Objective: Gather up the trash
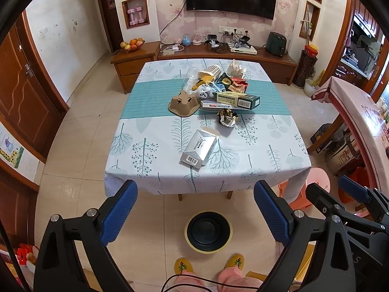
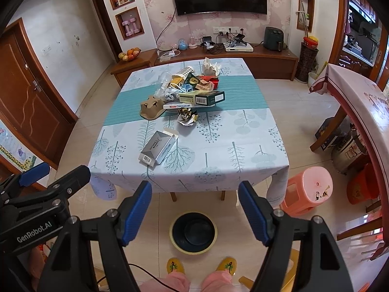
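The box (image 1: 198, 148) lies near on the table (image 1: 267, 168), the pile (image 1: 218, 90) farther back. It is judged light, crushable cardboard, best pinched across its narrow sides. Both the left gripper (image 1: 194, 211) and right gripper (image 2: 195, 210) are held open, empty.

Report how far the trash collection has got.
Done: nothing that shows; the bin on the floor looks empty. In hand: nothing; the left tongs and right tongs are both open, short of the table. Left: the silver box nearest the edge, the crumpled wrapper, and the whole pile behind it.
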Available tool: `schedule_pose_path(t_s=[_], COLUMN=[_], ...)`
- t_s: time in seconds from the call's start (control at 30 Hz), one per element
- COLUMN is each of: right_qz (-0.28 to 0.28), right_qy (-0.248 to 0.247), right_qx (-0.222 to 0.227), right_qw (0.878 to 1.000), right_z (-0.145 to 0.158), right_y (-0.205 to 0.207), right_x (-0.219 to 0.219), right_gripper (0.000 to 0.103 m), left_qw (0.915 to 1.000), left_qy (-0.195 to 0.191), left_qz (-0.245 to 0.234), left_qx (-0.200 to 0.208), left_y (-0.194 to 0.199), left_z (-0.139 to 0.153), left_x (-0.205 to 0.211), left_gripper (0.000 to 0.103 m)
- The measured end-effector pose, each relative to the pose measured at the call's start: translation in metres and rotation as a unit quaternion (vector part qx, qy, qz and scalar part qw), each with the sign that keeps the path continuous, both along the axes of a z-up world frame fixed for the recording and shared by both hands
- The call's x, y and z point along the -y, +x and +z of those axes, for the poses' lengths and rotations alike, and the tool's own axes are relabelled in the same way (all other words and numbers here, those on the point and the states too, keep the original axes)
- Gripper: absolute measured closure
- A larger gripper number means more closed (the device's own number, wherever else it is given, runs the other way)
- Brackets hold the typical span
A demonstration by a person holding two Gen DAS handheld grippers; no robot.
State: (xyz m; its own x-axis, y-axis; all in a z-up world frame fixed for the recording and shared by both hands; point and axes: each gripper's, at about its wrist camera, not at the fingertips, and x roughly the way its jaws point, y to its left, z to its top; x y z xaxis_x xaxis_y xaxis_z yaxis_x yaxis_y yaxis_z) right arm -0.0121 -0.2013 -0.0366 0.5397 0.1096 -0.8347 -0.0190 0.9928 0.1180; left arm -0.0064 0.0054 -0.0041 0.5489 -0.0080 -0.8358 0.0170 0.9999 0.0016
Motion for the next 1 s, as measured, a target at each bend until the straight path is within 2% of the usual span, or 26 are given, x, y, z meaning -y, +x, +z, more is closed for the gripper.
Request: schedule_pose_path(t_s=[0.5,1.0], right_qz=[0.011,0.028], right_qy=[0.003,0.013], right_qx=[-0.002,-0.009], right_qw=[1.0,0.999], right_z=[-0.004,-0.006], right_y=[-0.004,-0.004], right_x=[-0.006,0.008], right_gripper=[0.029,0.031], left_qw=[0.9999,0.9997], left_qy=[0.002,0.008], left_qz=[0.01,0.019], left_qx=[-0.005,-0.012], left_y=[-0.018,-0.018], left_z=[-0.003,0.0], left_x=[-0.006,0.003], left_gripper=[0.008,0.009])
